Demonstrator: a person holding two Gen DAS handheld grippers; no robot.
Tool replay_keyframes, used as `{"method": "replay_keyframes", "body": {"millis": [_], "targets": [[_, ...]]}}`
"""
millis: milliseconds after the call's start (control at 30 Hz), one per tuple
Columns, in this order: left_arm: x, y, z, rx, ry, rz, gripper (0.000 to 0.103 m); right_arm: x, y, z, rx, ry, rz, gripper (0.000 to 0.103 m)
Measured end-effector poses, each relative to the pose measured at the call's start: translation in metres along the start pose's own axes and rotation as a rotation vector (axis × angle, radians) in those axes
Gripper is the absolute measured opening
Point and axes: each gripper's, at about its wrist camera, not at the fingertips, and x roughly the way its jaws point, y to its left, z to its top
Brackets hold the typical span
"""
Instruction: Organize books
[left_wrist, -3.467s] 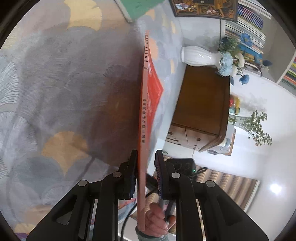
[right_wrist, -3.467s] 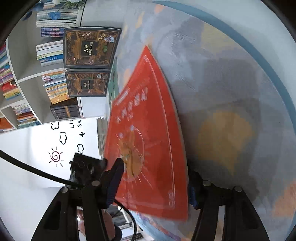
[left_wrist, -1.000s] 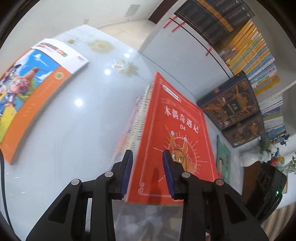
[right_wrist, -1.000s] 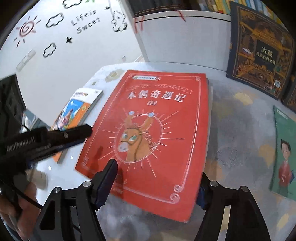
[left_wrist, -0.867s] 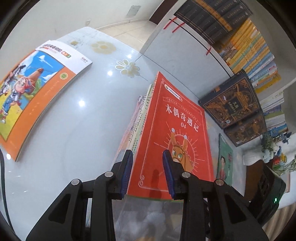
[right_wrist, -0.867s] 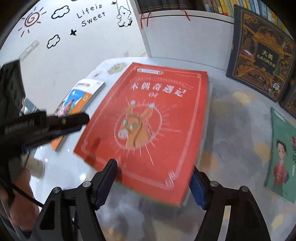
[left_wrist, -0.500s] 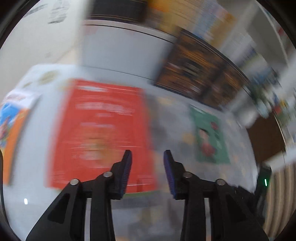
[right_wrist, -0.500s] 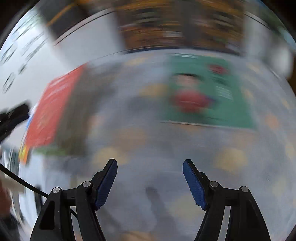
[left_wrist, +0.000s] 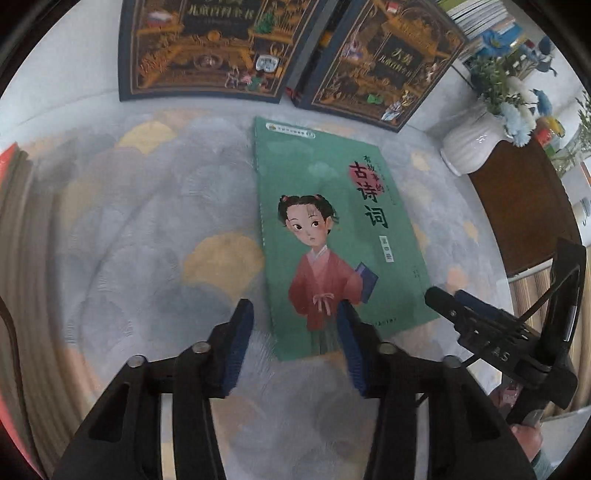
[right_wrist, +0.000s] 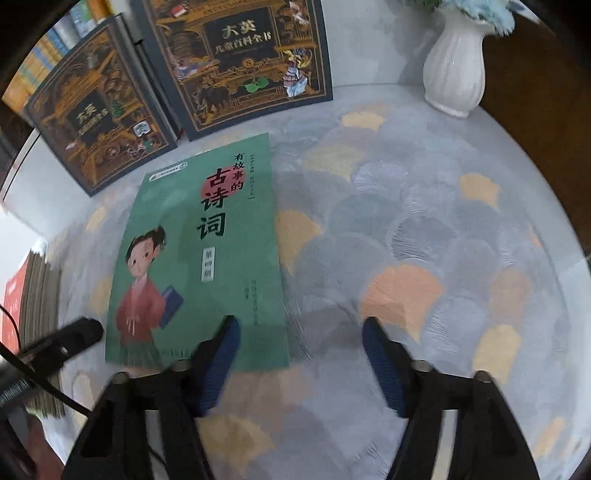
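Left wrist view puts the green book (left_wrist: 332, 236) flat on the patterned mat (left_wrist: 147, 229), its near edge between your left gripper (left_wrist: 293, 341) fingers, which are spread, closing slightly, and touching nothing. Your right gripper (right_wrist: 299, 354) hangs past the book's near right corner, fingers apart and closing on air. Slide one finger under a near corner to lift the cover edge before pinching, then carry it to the stack (right_wrist: 40, 295) at left.

White vase (right_wrist: 456, 66) on patterned rug (right_wrist: 424, 229)
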Motion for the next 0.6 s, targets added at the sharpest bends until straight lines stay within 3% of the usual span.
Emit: {"method": "replay_keyframes", "body": {"millis": [200, 300, 367, 467, 600], "targets": [[0.01, 0.006, -0.009, -0.072, 0.022, -0.067, 0.036, 0.013, 0.027, 0.0, -0.029, -0.01, 0.086, 0.059], [0.003, 0.012, -0.017, -0.109, 0.029, -0.104, 0.036, 0.015, 0.028, -0.003, -0.053, 0.028, 0.091, 0.059], [-0.001, 0.013, -0.026, -0.114, 0.038, -0.127, 0.036, 0.012, 0.017, -0.013, -0.025, 0.069, 0.139, 0.059], [-0.009, 0.009, -0.059, -0.087, 0.086, -0.148, 0.036, 0.004, 0.007, -0.036, -0.004, 0.107, 0.194, 0.059], [-0.026, -0.001, -0.125, -0.04, 0.127, -0.178, 0.036, -0.021, 0.002, -0.098, -0.053, 0.124, 0.232, 0.06]]}}
